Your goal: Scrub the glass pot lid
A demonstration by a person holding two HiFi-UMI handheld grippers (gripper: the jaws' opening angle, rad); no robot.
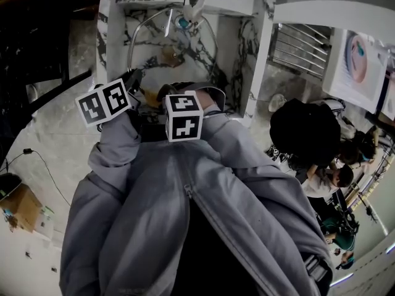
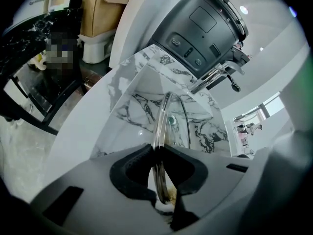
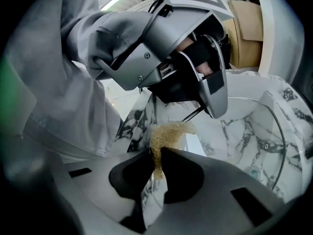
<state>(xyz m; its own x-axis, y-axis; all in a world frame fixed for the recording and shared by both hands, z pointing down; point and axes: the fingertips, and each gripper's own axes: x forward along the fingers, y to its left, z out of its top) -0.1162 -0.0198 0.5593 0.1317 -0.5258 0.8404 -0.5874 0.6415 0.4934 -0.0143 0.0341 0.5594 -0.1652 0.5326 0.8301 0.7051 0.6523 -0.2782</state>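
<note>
Two risks stand out. The left gripper (image 2: pixel 155 153) is clenched on a thin strip of the glass pot lid's (image 2: pixel 164 126) rim, so a hard push could twist the wet glass out of the pads and drop it against the marble sink (image 2: pixel 132 106). The right gripper (image 3: pixel 157 153) grasps a tan scrub pad (image 3: pixel 166 133) by one edge, so the pad may fold or pull free under pressure.

The lid stands on edge inside the sink, held at its near-left rim. Its broad face is tilted up toward the person, and its far edge leans toward the far wall. Being round, it has no true long axis. From the left gripper it is seen edge-on, running near to far.
</note>
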